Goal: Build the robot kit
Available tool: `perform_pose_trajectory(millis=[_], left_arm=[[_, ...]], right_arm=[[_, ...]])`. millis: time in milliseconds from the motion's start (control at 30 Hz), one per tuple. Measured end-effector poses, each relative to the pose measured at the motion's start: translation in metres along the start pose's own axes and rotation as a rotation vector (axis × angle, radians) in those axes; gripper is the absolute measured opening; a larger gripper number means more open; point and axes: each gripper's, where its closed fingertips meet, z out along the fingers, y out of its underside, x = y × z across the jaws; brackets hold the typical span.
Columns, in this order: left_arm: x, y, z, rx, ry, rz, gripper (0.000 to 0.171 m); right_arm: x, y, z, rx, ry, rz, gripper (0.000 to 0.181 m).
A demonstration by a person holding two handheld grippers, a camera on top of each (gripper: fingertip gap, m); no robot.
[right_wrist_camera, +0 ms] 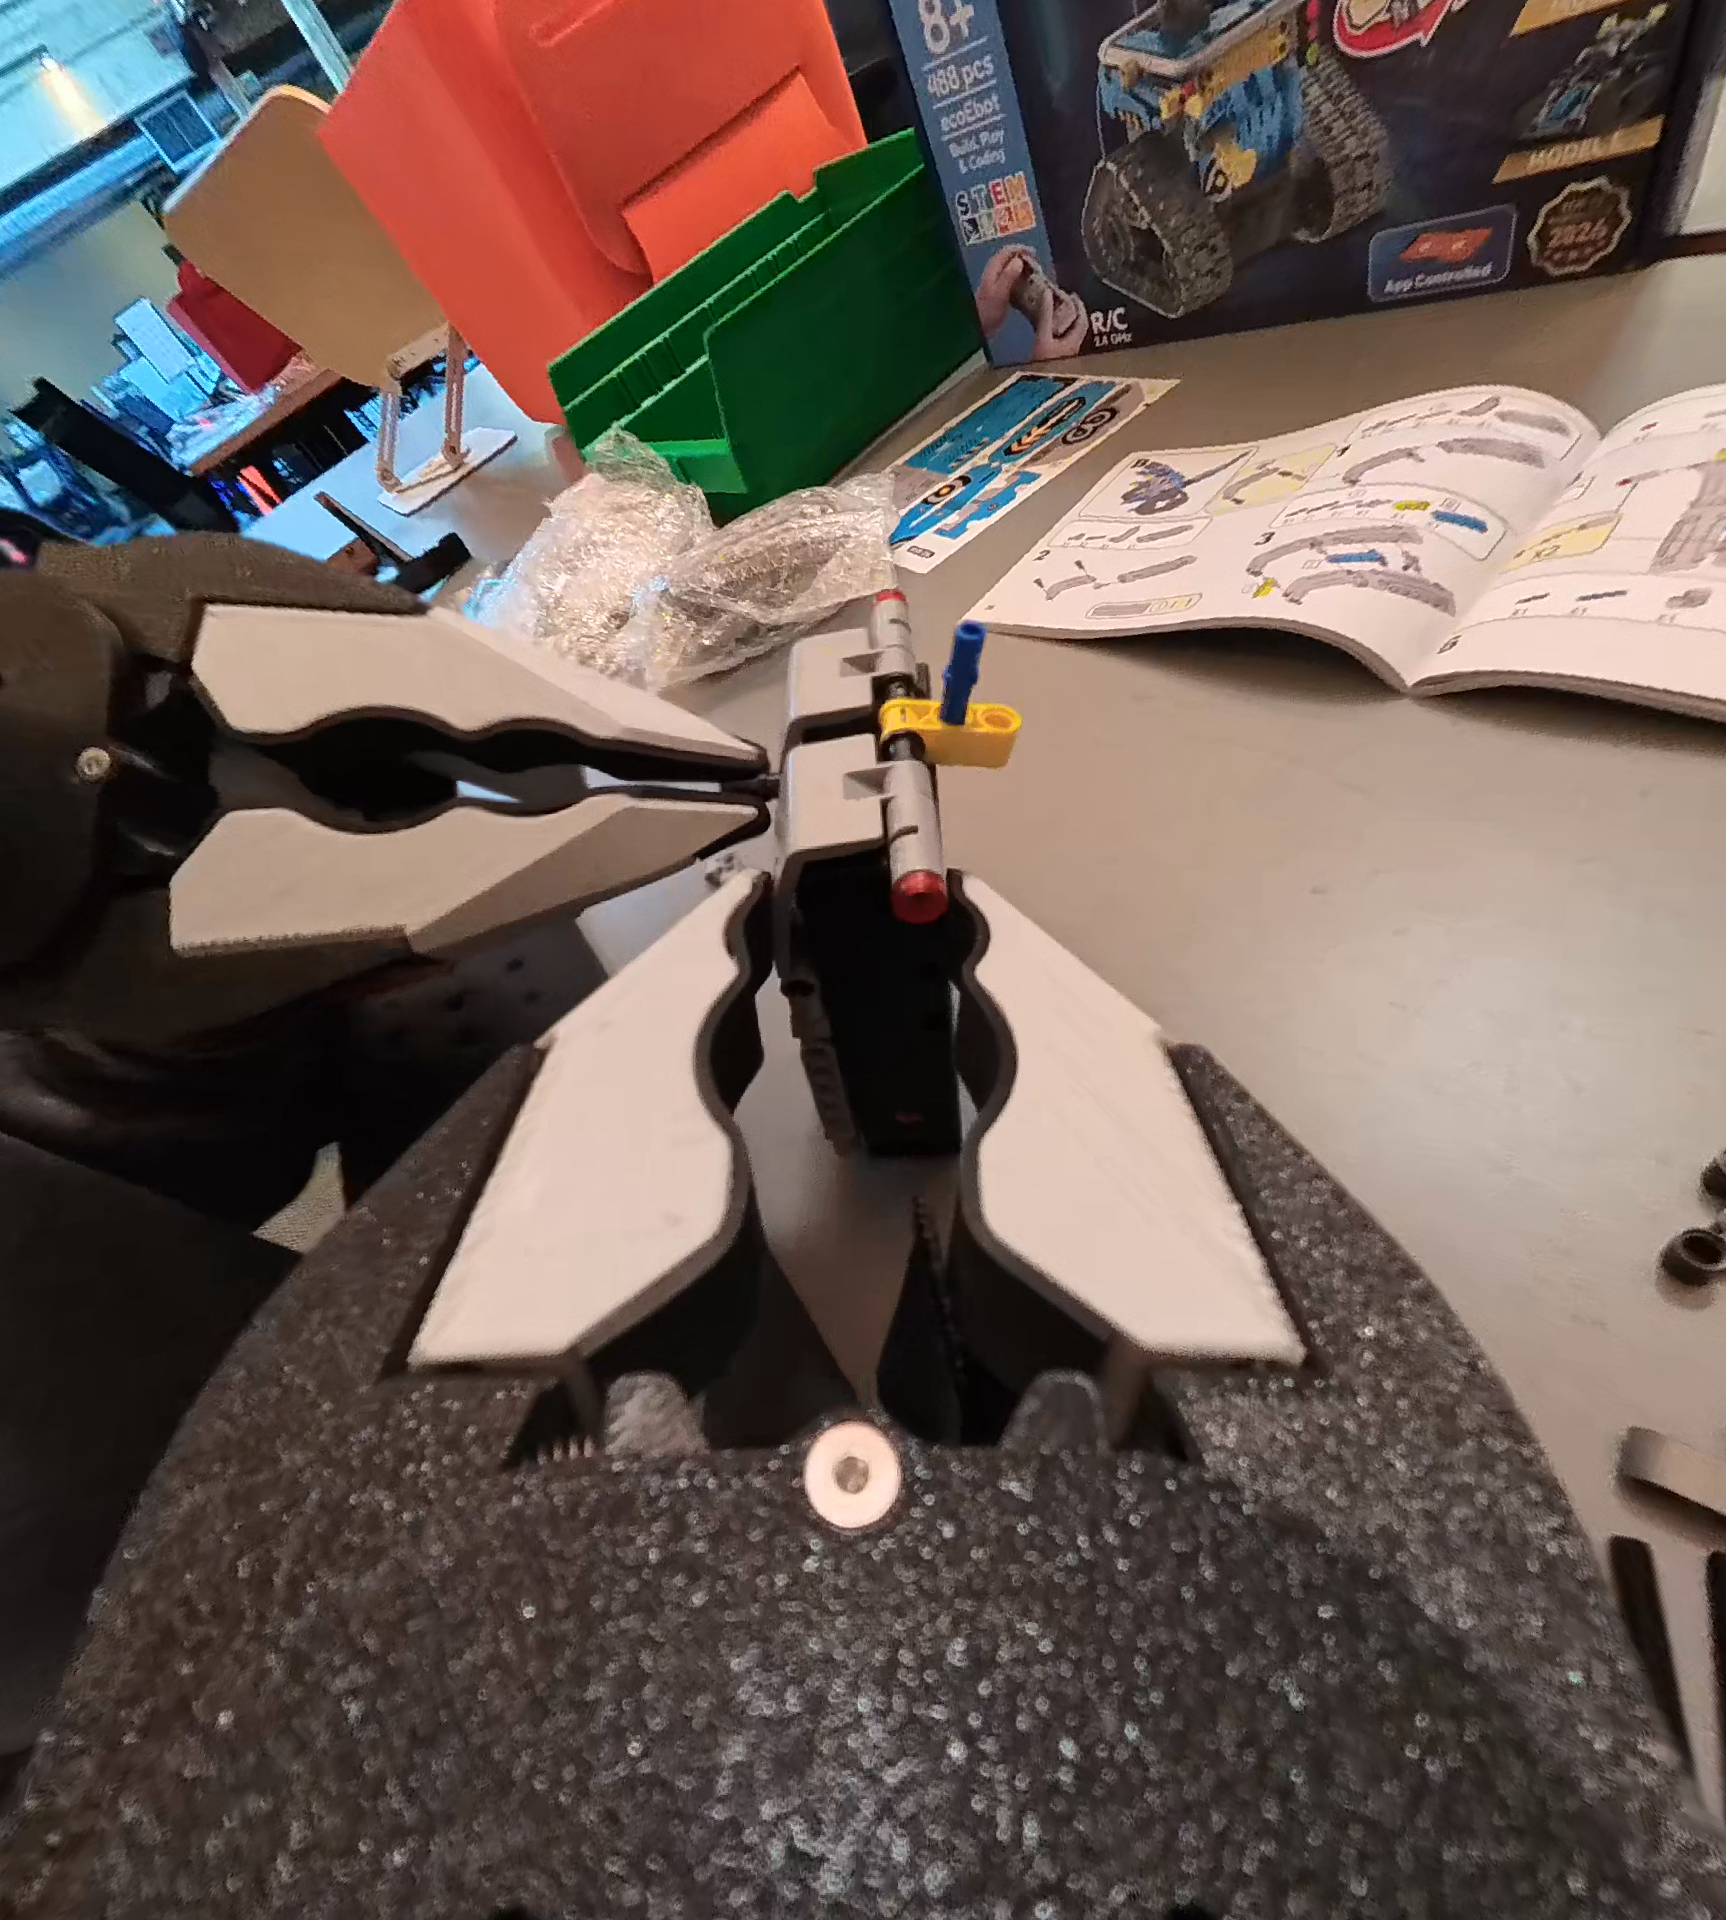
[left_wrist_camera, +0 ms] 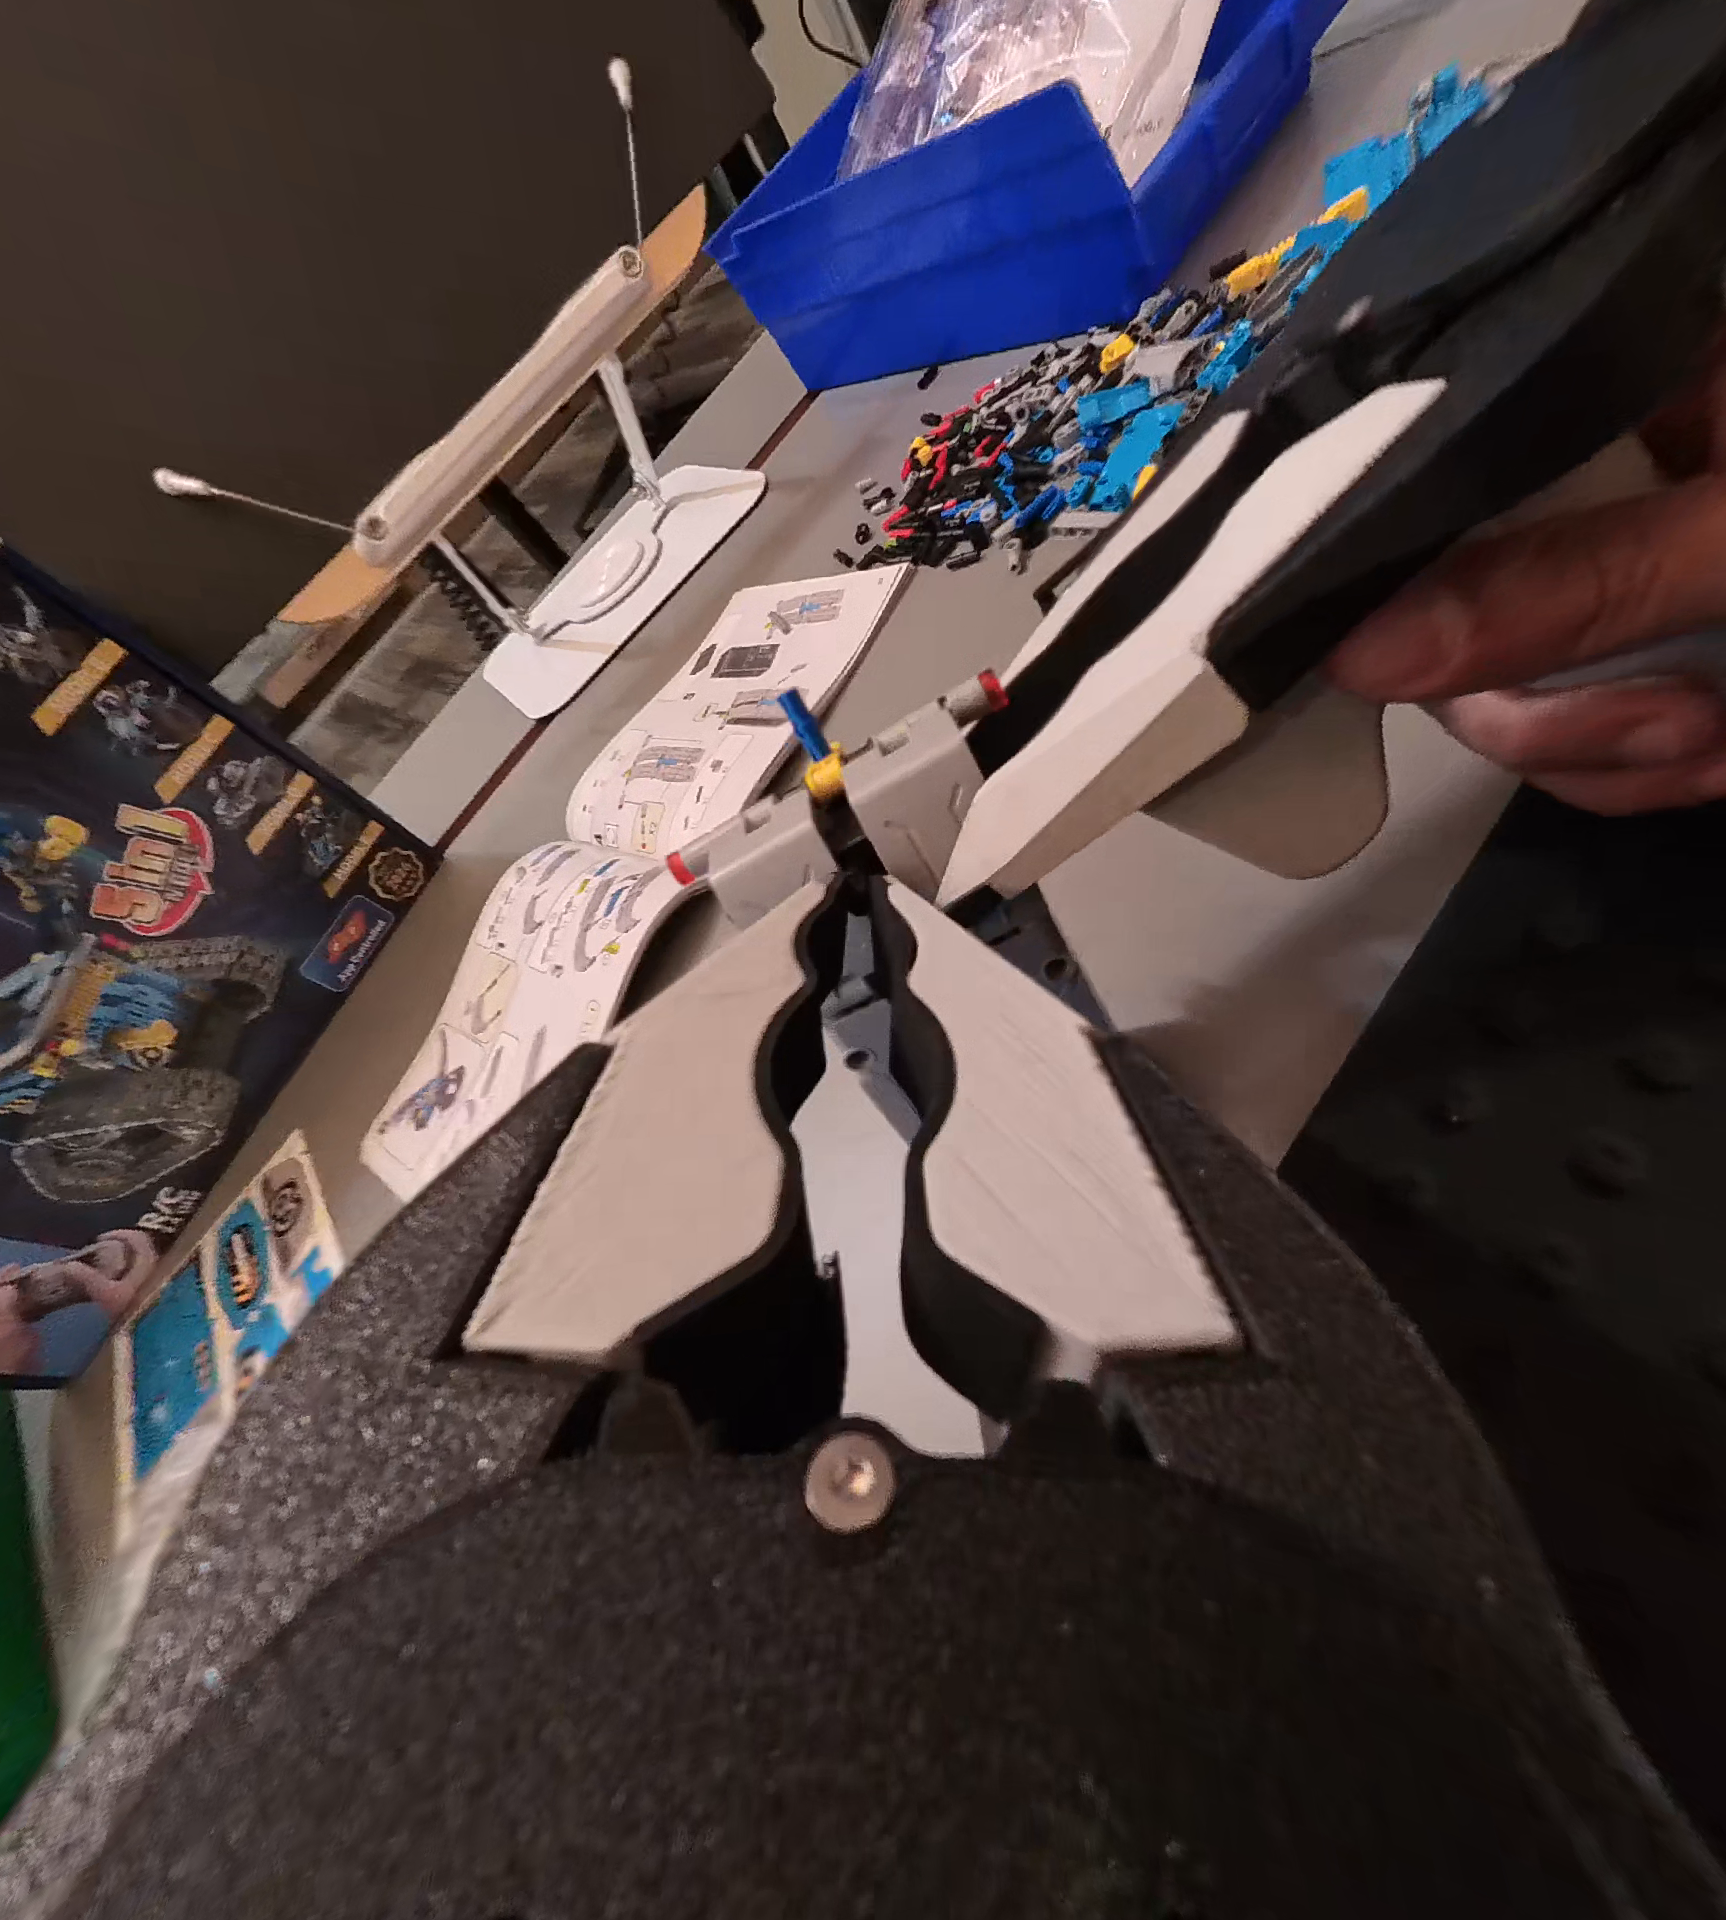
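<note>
The right gripper (right_wrist_camera: 864,914) holds a grey and black block assembly (right_wrist_camera: 838,831) between its fingers, clamped on the black lower part, so the piece stands straight out ahead of the claw, above the table (right_wrist_camera: 1358,987). Across the far end of that assembly runs a thin rod with red tips (right_wrist_camera: 913,769), its long axis roughly in line with the right gripper's fingers. A yellow connector (right_wrist_camera: 952,732) sits on the rod, and a short blue pin (right_wrist_camera: 963,670) stands up from it.

The left gripper (right_wrist_camera: 765,784) comes in from the left side, at right angles to the other. Its jaws are nearly closed, tips narrowed on or against the near edge of the grey part; whether they actually pinch something thin there I cannot tell. It is the nearer claw to the grey top; the yellow connector lies on the far side of the assembly from it.

An open instruction booklet (right_wrist_camera: 1461,540) lies toward the far right edge, a green bin (right_wrist_camera: 765,353) and crumpled plastic bags (right_wrist_camera: 693,561) behind.
</note>
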Motion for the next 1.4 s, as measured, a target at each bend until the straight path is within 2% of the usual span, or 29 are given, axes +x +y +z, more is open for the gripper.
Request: perform_pose_trajectory(millis=[200, 400, 800, 1133, 1267, 1400], left_arm=[[-0.0018, -0.0003, -0.0015, 0.020, 0.152, -0.288, 0.002], [-0.0039, 0.0010, -0.0022, 0.065, 0.214, -0.533, 0.002], [-0.0061, 0.0061, -0.0029, 0.092, 0.145, -0.769, 0.003], [-0.0014, 0.0072, 0.0000, 0.160, 0.348, -1.468, 0.003], [-0.0074, 0.0038, -0.0029, 0.204, 0.359, -1.486, 0.002], [-0.0075, 0.0031, -0.0021, 0.179, 0.367, -1.449, 0.003]], right_arm=[[0.0001, -0.0002, 0.0015, -0.014, 0.023, -0.103, 0.030], [-0.0005, -0.0002, 0.0037, -0.033, 0.030, -0.152, 0.030], [0.0010, -0.0004, 0.0069, -0.057, 0.165, -0.315, 0.030], [0.0028, -0.0011, 0.0065, -0.048, 0.166, -0.305, 0.031], [0.0020, -0.0012, 0.0062, -0.045, 0.159, -0.302, 0.031], [0.0037, -0.0017, 0.0061, -0.043, 0.169, -0.297, 0.031]])
